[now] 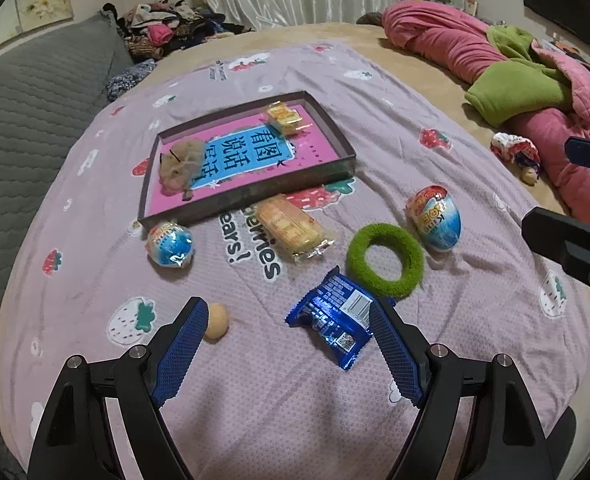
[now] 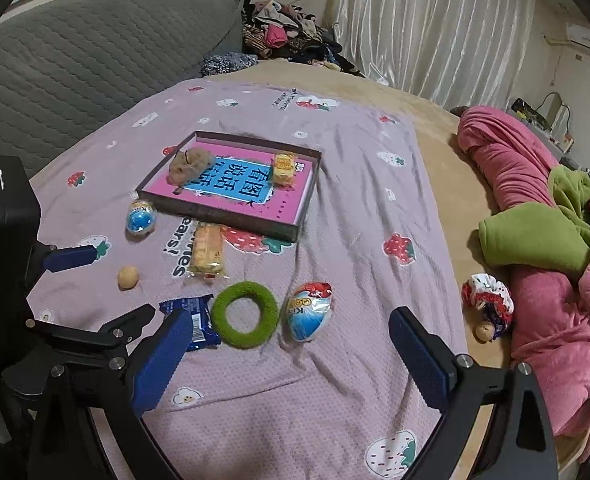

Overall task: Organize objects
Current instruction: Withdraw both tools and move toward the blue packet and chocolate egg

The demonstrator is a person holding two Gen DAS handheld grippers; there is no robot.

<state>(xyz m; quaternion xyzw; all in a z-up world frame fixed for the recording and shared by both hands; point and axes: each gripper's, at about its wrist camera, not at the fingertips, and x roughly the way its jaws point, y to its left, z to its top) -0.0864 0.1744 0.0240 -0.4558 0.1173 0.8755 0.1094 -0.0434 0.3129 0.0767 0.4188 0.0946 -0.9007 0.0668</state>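
While both grippers hang with fingers spread and empty, the left gripper sits nearest the blue snack packet, the right gripper just short of the green ring. The packet looks light, crinkly and slippery, best pinched across its flat middle. Farther off lie one small ball, two foil eggs and one biscuit pack. Farthest, one tray holds two items.

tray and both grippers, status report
Left gripper open, blue snack pack between its fingers. Right gripper open, empty. Tray holds two items. Green ring beside the pack.
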